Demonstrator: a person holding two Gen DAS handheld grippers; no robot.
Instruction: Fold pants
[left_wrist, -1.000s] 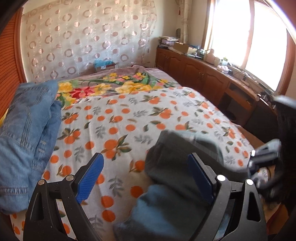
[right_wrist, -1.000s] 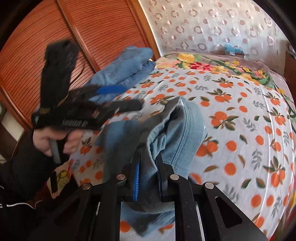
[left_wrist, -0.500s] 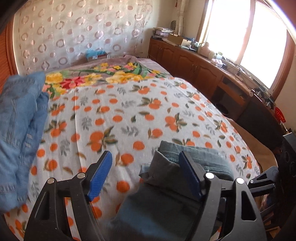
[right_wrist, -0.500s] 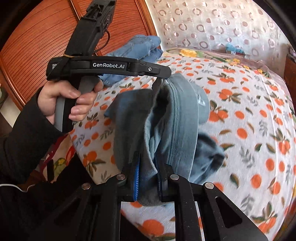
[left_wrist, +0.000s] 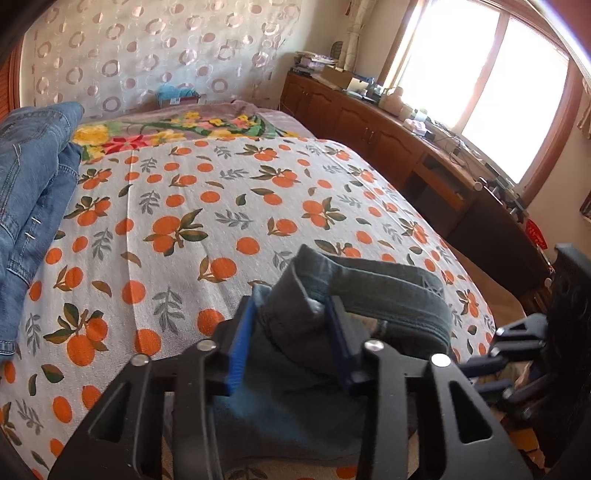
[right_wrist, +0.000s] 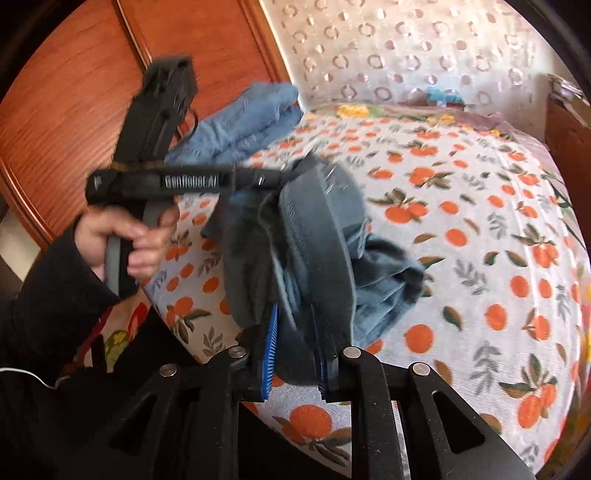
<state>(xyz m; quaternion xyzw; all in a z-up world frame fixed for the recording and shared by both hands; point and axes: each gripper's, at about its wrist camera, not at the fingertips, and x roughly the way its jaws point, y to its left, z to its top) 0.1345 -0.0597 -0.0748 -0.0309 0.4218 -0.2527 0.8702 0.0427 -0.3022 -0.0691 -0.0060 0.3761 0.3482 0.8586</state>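
Pants (left_wrist: 369, 295) of grey-blue denim are bunched at the near edge of the bed (left_wrist: 192, 206), and we hold them up with both tools. Our left gripper (left_wrist: 291, 325) has its blue pads closed most of the way on a thick fold at the waistband, with the cloth filling the gap between them. Our right gripper (right_wrist: 295, 339) also pinches a fold of the pants; its jaws stand only narrowly apart, with fabric between them. In the right wrist view the waistband (right_wrist: 314, 236) stands up over the bed, and part of the leg fabric lies on the orange-print sheet (right_wrist: 461, 229). At the far left side of the bed lies a pile of lighter blue jeans (left_wrist: 33, 177). A wooden cabinet (left_wrist: 369, 125) stands right of the bed, under the window.
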